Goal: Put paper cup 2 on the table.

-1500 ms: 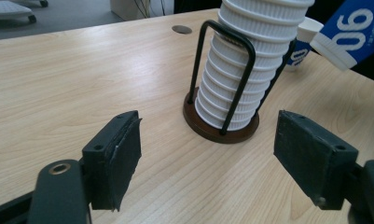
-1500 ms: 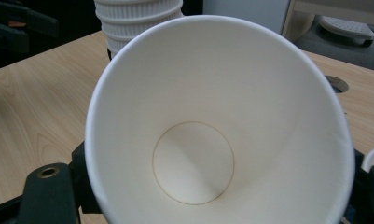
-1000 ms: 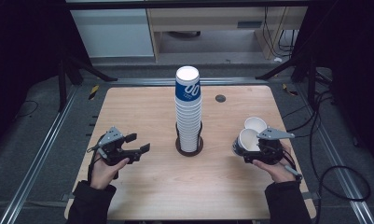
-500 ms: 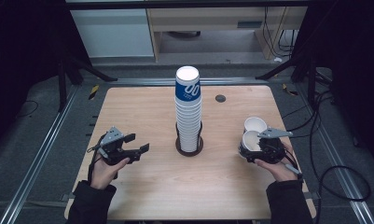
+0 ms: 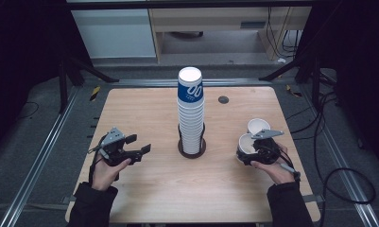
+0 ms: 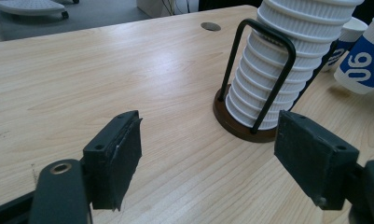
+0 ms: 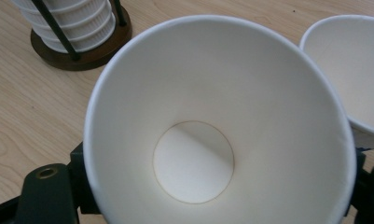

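Note:
A tall stack of white paper cups [image 5: 190, 113], the top one banded blue, stands in a wire holder on a brown base [image 5: 192, 150] at the table's middle. My right gripper [image 5: 247, 152] is shut on a single paper cup [image 7: 194, 163], tilted so its empty white inside faces the camera. Its jaws have just been easing open a little, with the cup still between them. A second cup [image 5: 258, 126] stands upright just behind it. My left gripper [image 5: 139, 143] hovers open to the left of the stack, nothing between its jaws [image 6: 208, 158].
The wooden table [image 5: 144, 109] has a small dark grommet hole [image 5: 223, 99] behind the stack. Metal rails run along both sides of the table, and cables lie on the floor at the right. A cabinet stands beyond the far edge.
My right gripper has shifted slightly with its cup, beside the standing cup. The left hand and the stack have not moved.

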The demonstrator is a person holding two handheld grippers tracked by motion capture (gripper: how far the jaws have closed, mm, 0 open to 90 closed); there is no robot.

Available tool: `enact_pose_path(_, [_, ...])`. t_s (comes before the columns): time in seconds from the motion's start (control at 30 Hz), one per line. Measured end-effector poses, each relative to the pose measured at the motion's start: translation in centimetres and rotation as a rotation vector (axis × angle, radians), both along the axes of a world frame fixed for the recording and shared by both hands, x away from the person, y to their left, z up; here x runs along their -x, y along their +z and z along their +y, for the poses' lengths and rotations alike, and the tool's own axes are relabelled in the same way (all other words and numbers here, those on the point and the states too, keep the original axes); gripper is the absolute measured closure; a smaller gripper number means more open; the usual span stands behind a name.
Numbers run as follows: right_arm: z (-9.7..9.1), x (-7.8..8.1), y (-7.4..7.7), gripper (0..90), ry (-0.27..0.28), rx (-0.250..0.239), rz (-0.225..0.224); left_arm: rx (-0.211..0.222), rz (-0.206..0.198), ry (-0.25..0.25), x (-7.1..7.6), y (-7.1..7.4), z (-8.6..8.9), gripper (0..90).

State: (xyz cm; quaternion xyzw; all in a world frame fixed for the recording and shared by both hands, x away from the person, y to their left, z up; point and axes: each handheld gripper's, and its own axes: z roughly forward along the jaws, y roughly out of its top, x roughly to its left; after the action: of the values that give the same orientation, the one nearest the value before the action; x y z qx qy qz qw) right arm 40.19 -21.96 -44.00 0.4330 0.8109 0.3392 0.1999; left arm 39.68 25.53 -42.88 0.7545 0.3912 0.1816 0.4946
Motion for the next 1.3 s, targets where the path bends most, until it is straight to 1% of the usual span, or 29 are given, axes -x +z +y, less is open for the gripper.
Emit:
enact_pose_path(0.07, [0.1,-0.3,-0.1,19.4,-0.005,0.013,0.001,-0.001,0.001,0.002,0.0,0.0,0.1,22.6])
enact_pose_path(0.2, [0.6,-0.8,0.0,19.2,-0.002,0.013,0.009,-0.002,-0.001,0.007,-0.1,0.0,0.2,22.7])
enact_pose_path(0.37, [0.9,-1.2,-0.3,19.1,0.001,0.029,0.016,-0.008,0.0,0.007,0.0,-0.1,0.2,22.7])
enact_pose_path(0.43, [1.1,-1.4,-0.4,19.0,-0.003,0.027,0.021,-0.01,0.001,0.006,0.0,-0.1,0.2,22.8])
enact_pose_path(0.47, [1.1,-1.5,-0.5,19.0,-0.004,0.035,0.023,-0.013,0.002,0.007,0.0,-0.1,0.2,22.8])
enact_pose_path(0.5, [1.2,-1.5,-0.6,19.0,-0.005,0.031,0.026,-0.014,0.001,0.007,0.0,-0.1,0.2,22.9])
enact_pose_path(0.63, [1.5,-1.6,-1.0,18.7,-0.004,0.051,0.03,-0.015,0.002,0.007,0.0,-0.2,0.2,23.0])
enact_pose_path(0.87, [1.6,-2.0,-1.8,18.2,-0.01,0.065,0.053,-0.023,0.004,0.001,0.0,-0.2,0.1,22.9])
enact_pose_path(1.03, [1.6,-2.0,-2.0,17.4,-0.01,0.058,0.048,-0.025,0.007,0.002,0.0,-0.3,0.1,22.9])
enact_pose_path(1.1, [1.6,-2.0,-2.1,14.6,-0.004,0.06,0.041,-0.026,0.007,0.002,0.0,-0.3,0.1,22.9])
enact_pose_path(1.13, [1.6,-2.0,-2.2,10.9,-0.002,0.059,0.042,-0.026,0.007,0.002,0.0,-0.3,0.2,22.9])
enact_pose_path(1.17, [1.6,-2.0,-2.3,9.6,-0.002,0.059,0.044,-0.026,0.007,0.003,0.0,-0.3,0.2,22.8])
enact_pose_path(1.23, [1.6,-2.0,-2.4,8.0,-0.003,0.064,0.033,-0.025,0.008,0.004,0.0,-0.3,0.2,22.9])
enact_pose_path(1.3, [1.5,-1.9,-2.4,7.2,-0.007,0.055,0.027,-0.023,0.008,0.005,0.0,-0.3,0.3,22.8])
